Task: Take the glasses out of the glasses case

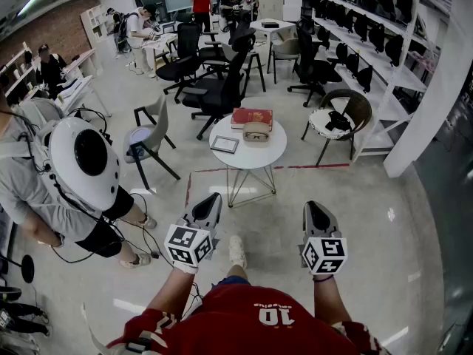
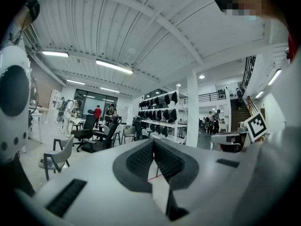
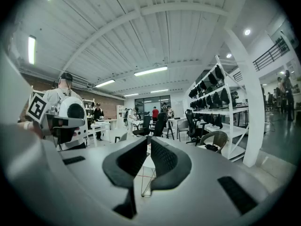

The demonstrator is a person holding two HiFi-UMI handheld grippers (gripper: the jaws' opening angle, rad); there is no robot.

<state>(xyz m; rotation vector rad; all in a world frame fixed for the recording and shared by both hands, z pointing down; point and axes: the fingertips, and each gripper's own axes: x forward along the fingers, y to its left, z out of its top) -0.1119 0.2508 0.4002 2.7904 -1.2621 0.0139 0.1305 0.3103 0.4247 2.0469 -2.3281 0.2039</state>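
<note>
A tan glasses case (image 1: pixel 256 132) lies on the round white table (image 1: pixel 255 154).

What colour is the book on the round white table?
Red; the flat book shows best in head view.

1. The room is bright and evenly lit. The light comes from long ceiling tubes (image 2: pixel 113 66), which look white and a little burnt out in both gripper views.
2. The pale floor (image 1: pixel 355 198) is glossy and carries small glare spots. The shadows under the round counter (image 1: pixel 273 150) and the chairs (image 1: pixel 151 135) are weak and soft.
3. All views have strong fisheye distortion. The beams (image 3: pixel 141 15) and shelves (image 3: pixel 216 105) bend, and the corners of the gripper views go black.
4. In the gripper views the near fingers (image 3: pixel 164 161) are blurred, while the far room is sharper.
</note>
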